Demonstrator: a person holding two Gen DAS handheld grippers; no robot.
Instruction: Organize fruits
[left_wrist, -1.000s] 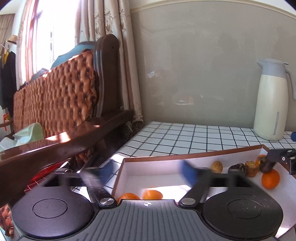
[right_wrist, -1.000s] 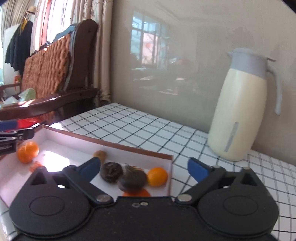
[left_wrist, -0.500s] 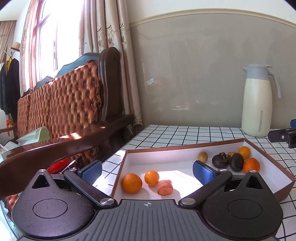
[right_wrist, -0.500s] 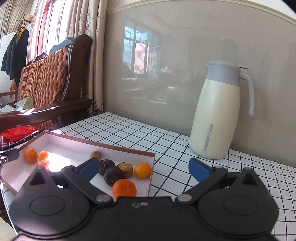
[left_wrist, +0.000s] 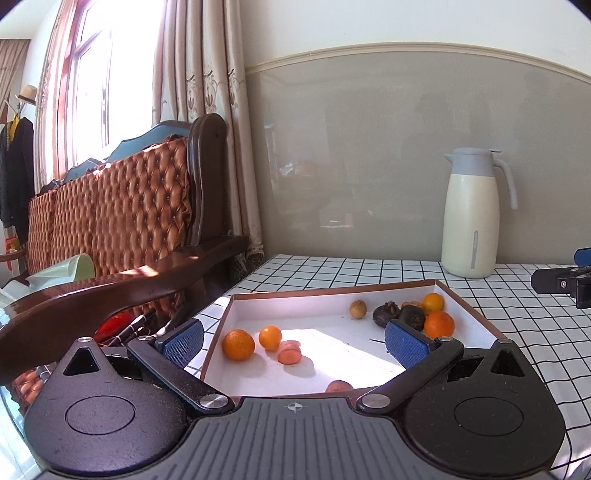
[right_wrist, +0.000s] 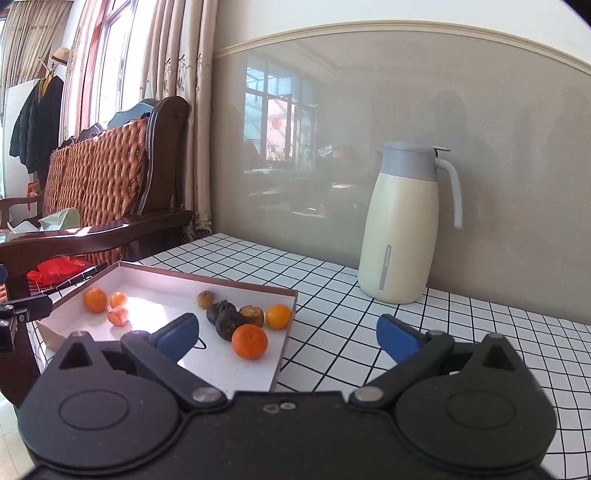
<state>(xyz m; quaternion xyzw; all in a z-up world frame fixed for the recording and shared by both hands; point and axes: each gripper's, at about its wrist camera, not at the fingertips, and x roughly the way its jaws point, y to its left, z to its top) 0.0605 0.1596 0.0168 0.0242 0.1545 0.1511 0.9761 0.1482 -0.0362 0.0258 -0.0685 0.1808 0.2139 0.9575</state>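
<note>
A white shallow box with a brown rim (left_wrist: 332, 291) (right_wrist: 207, 280) lies on the checkered table. At its left lie two oranges (left_wrist: 238, 344) (right_wrist: 95, 300) and a peeled orange piece (left_wrist: 289, 352) (right_wrist: 119, 315). At its right lie two oranges (left_wrist: 439, 325) (right_wrist: 249, 341), dark round fruits (left_wrist: 410, 316) (right_wrist: 228, 323) and a small tan fruit (left_wrist: 358, 308) (right_wrist: 205, 298). My left gripper (left_wrist: 294, 339) is open and empty, in front of the box. My right gripper (right_wrist: 288, 334) is open and empty, above the box's right corner.
A cream thermos jug (left_wrist: 474, 214) (right_wrist: 402, 225) stands at the back by the wall. A wooden chair with a quilted orange back (left_wrist: 122, 221) (right_wrist: 99, 184) stands left of the table. The table's left edge runs beside the box.
Both grippers have pulled back and risen away from the box, so the whole box and the jug show smaller and farther off. Both stay open and empty.
</note>
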